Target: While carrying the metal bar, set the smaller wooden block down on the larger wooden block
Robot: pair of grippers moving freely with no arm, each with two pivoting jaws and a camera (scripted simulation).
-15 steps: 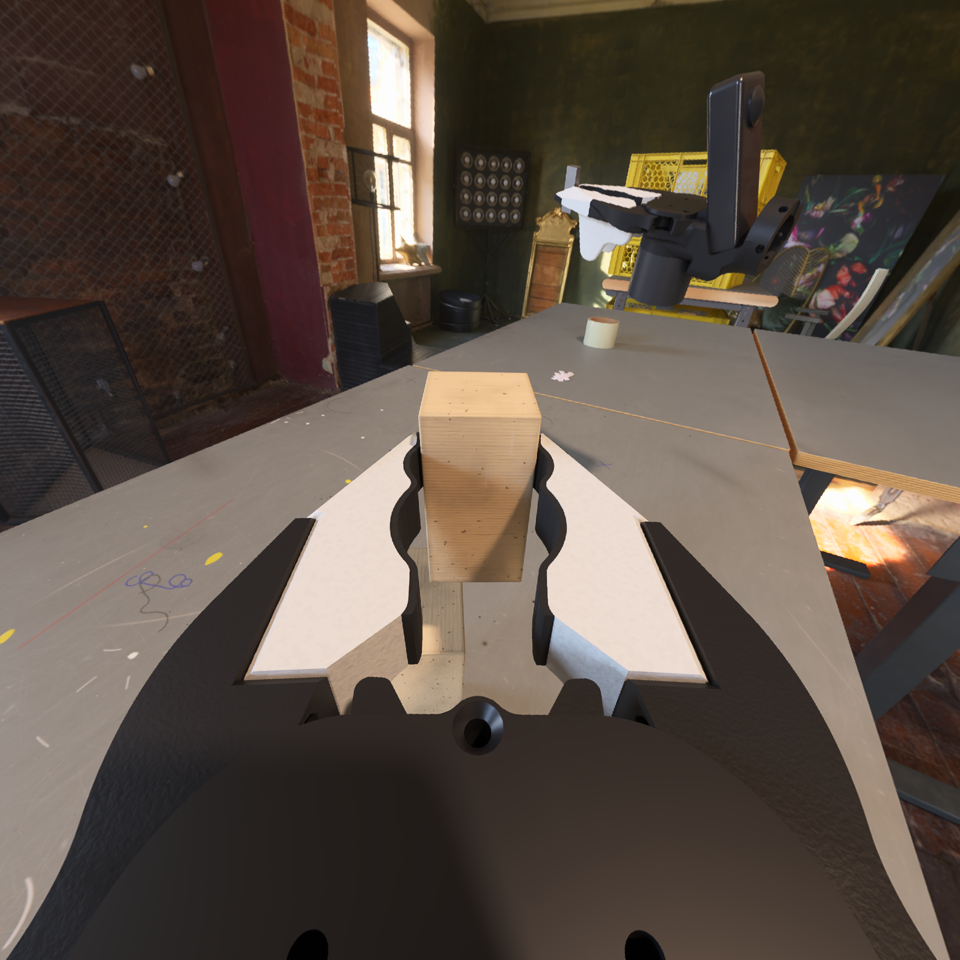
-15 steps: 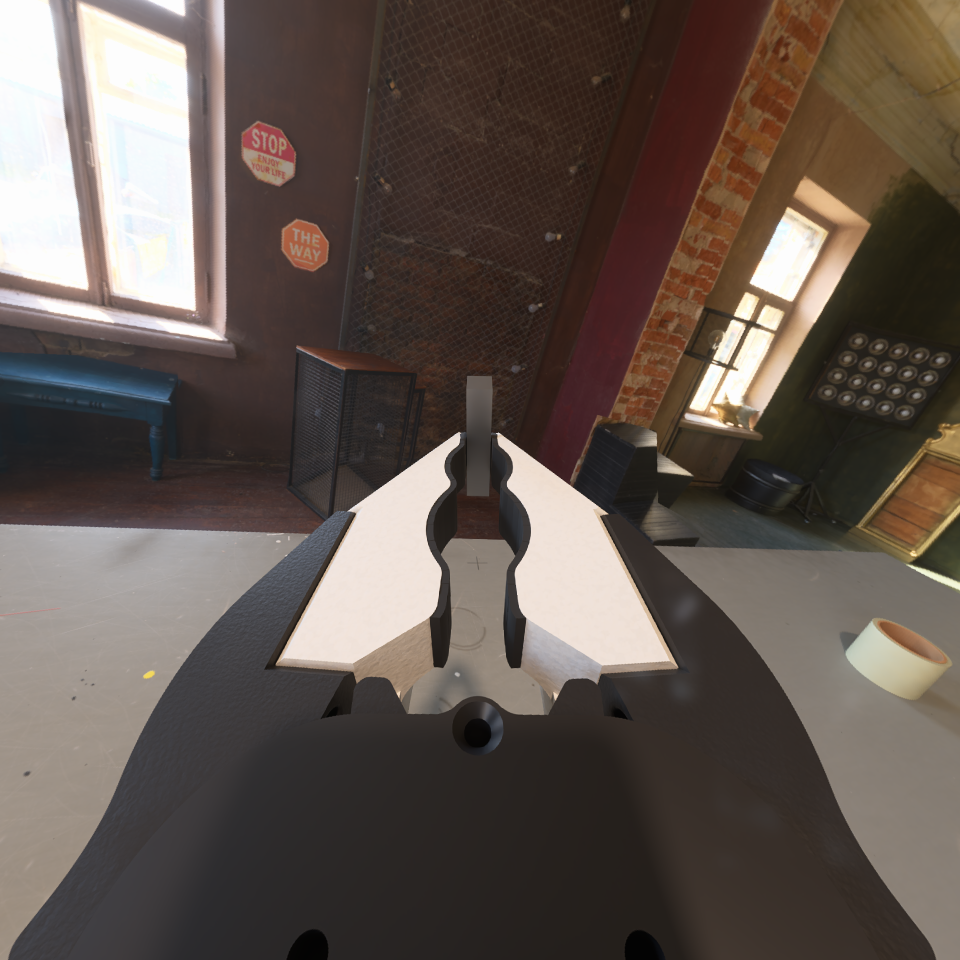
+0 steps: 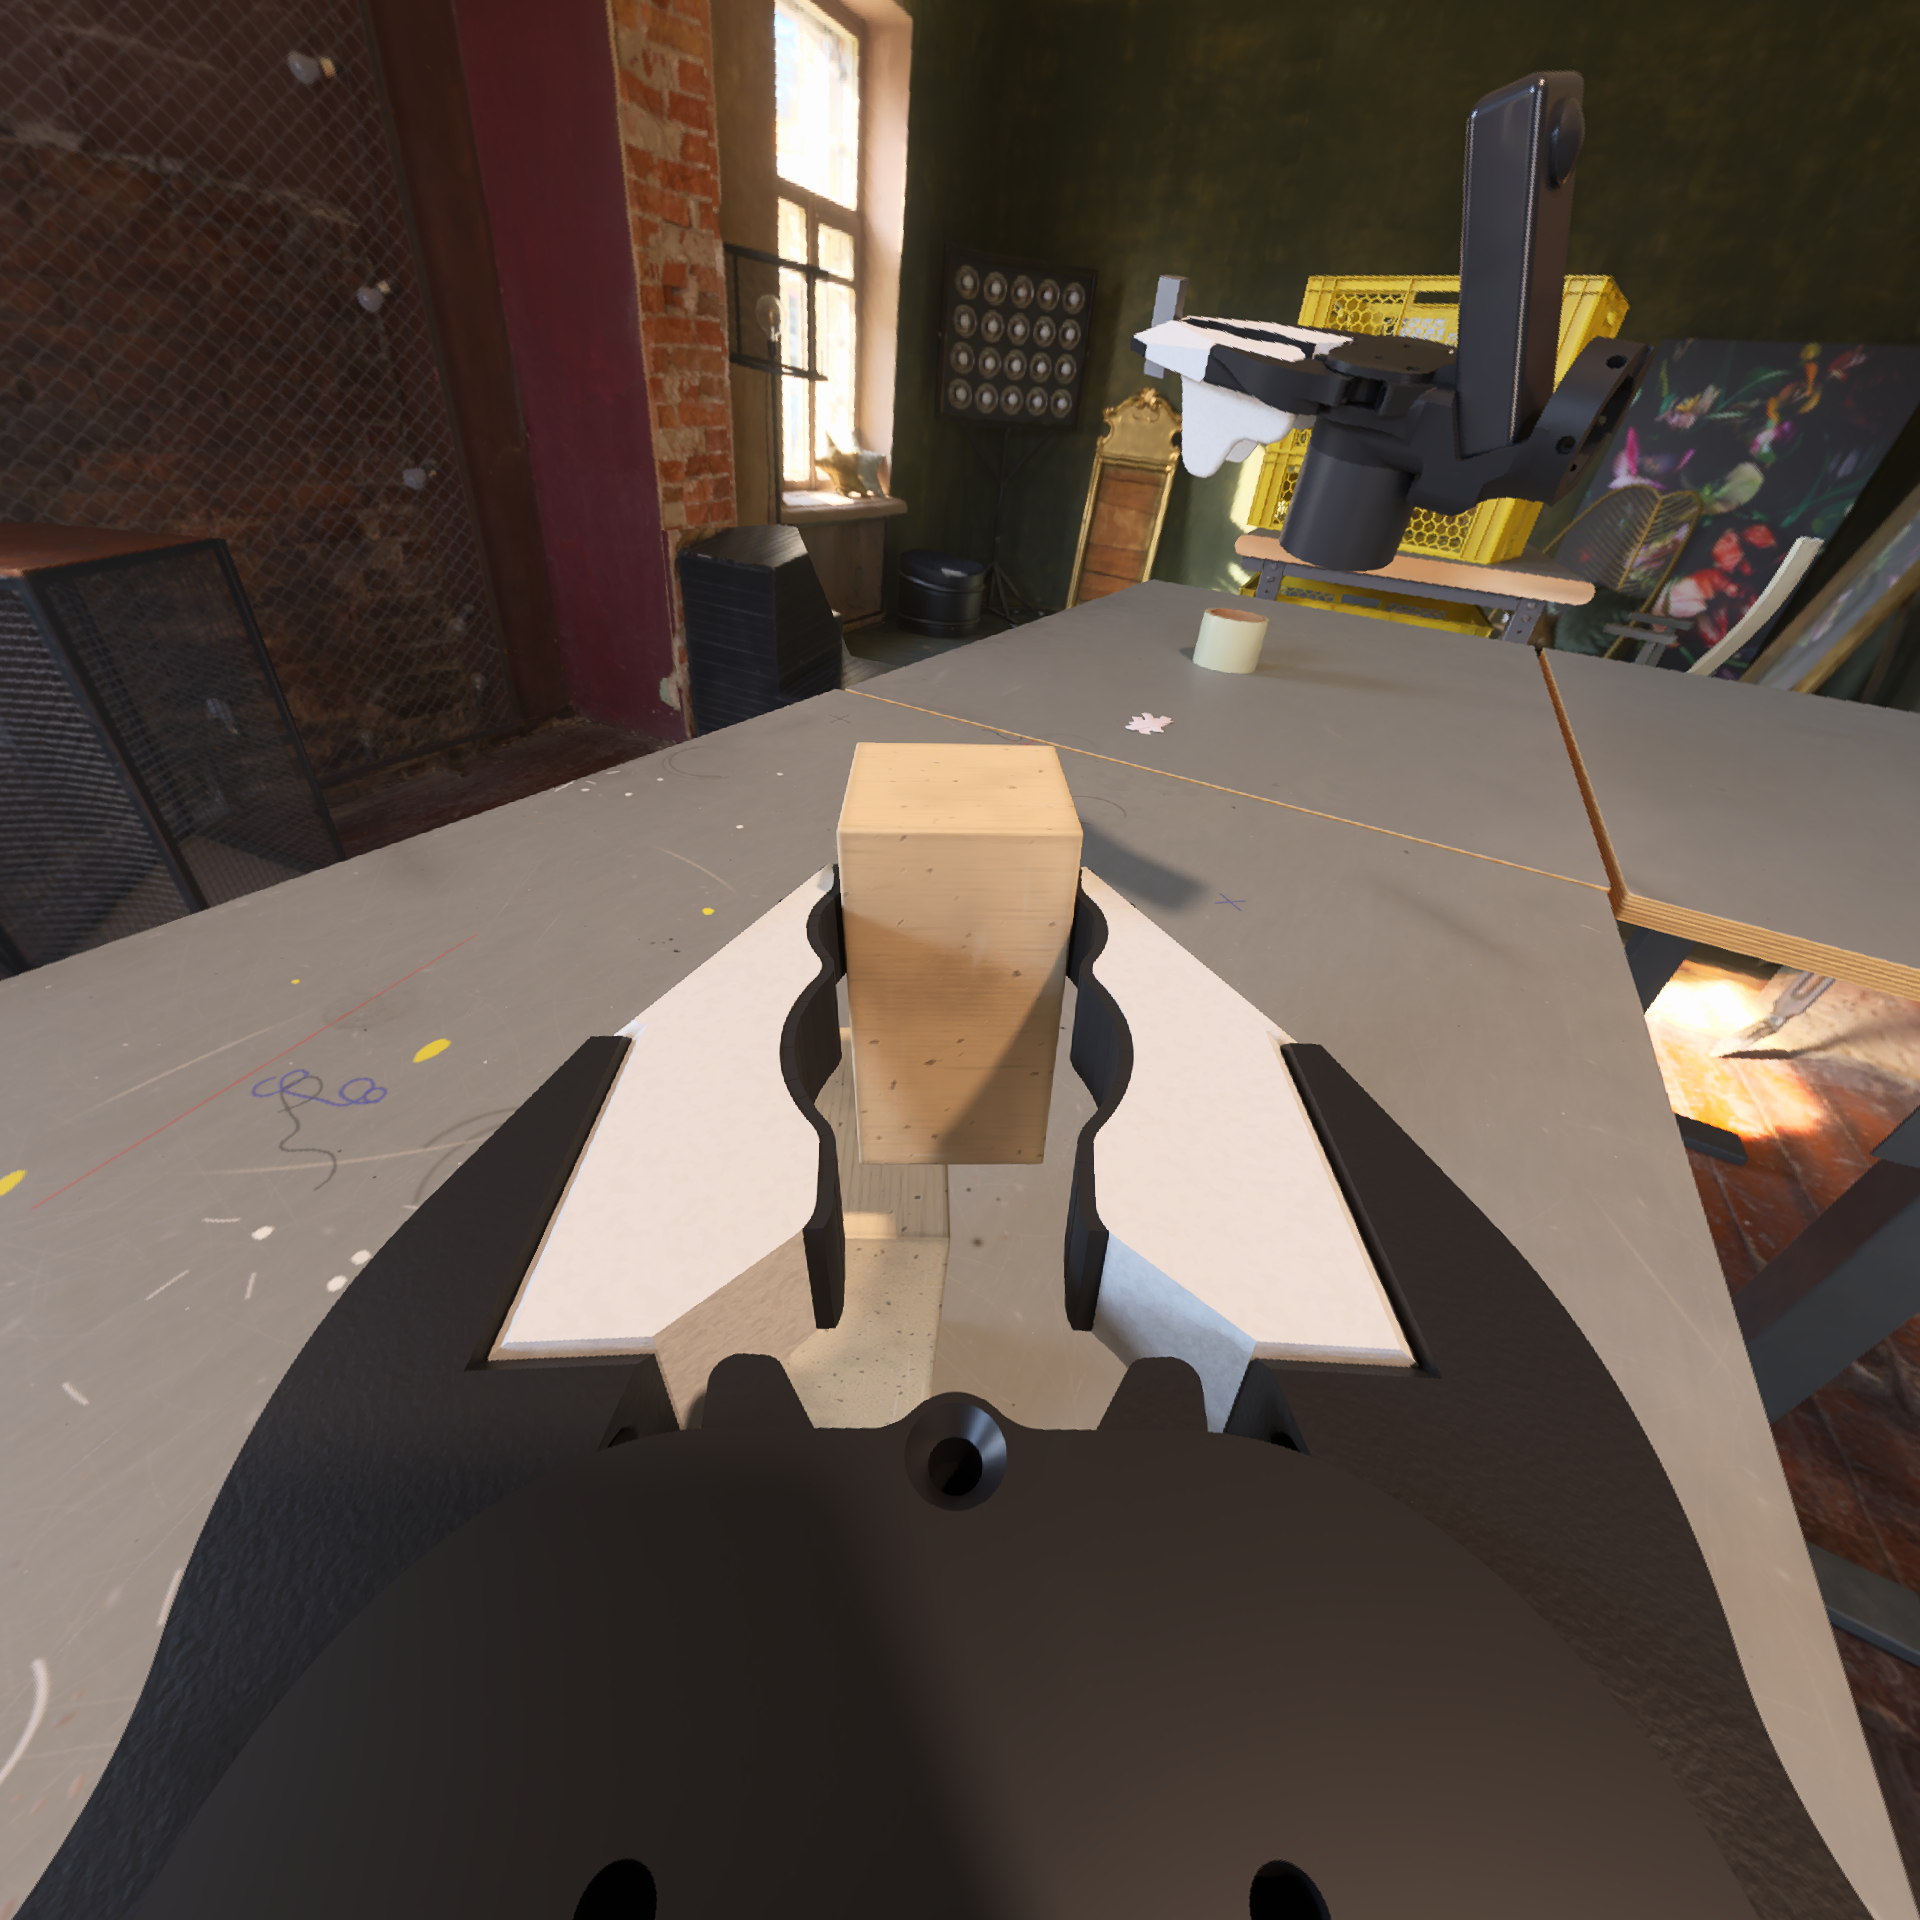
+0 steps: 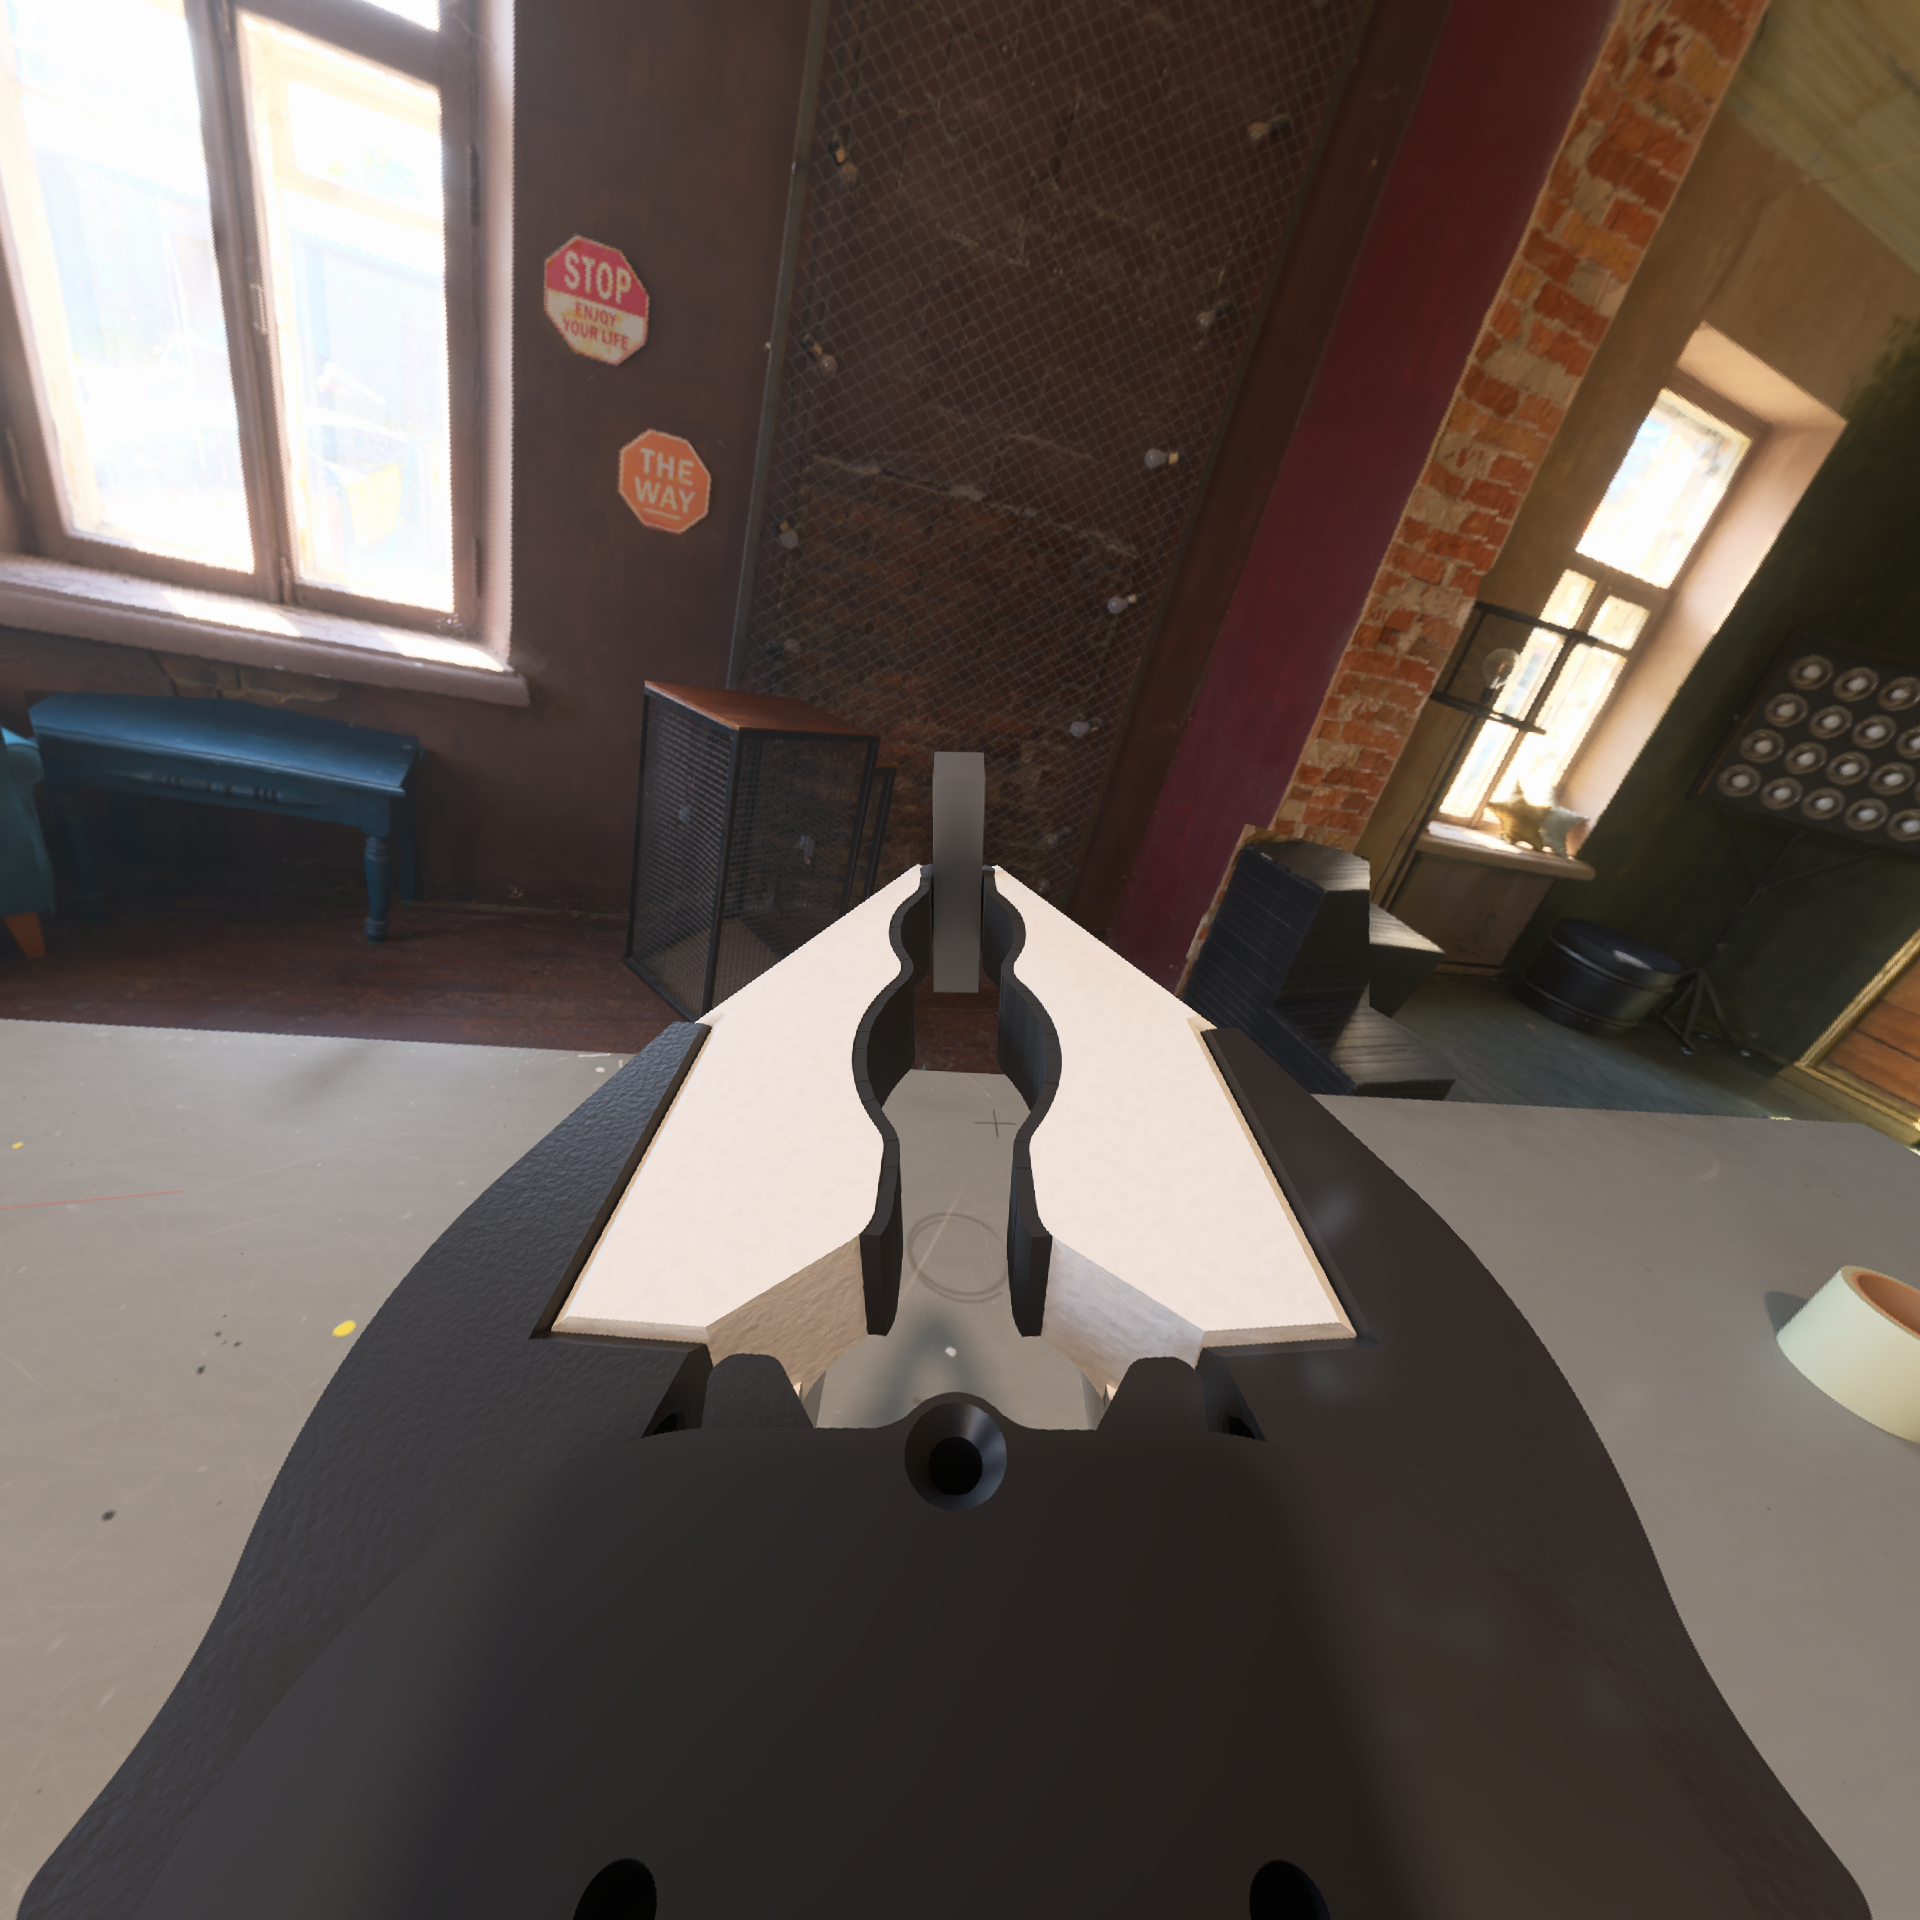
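My left gripper [image 3: 956,894] is shut on the smaller wooden block [image 3: 956,987], a pale upright piece held above the grey table [image 3: 520,987]. Below it, between my fingers, part of the larger wooden block [image 3: 883,1320] shows, mostly hidden by the gripper body. My right gripper [image 4: 956,883] is shut on the grey metal bar [image 4: 958,821], which stands upright out of the fingertips, held high over the table. The right gripper [image 3: 1351,416] with the bar [image 3: 1169,312] also shows far back right in the left wrist view.
A roll of pale tape [image 3: 1229,639] lies on the far table part, also at the right edge of the right wrist view [image 4: 1860,1351]. A second tabletop [image 3: 1766,790] adjoins on the right, with a gap and floor beyond its edge. A mesh cabinet [image 4: 748,831] stands beyond the table.
The right gripper with the bar has shifted a little to the left and up. The left gripper still holds the block, its view tipped slightly; a shadow now falls on the table behind the block.
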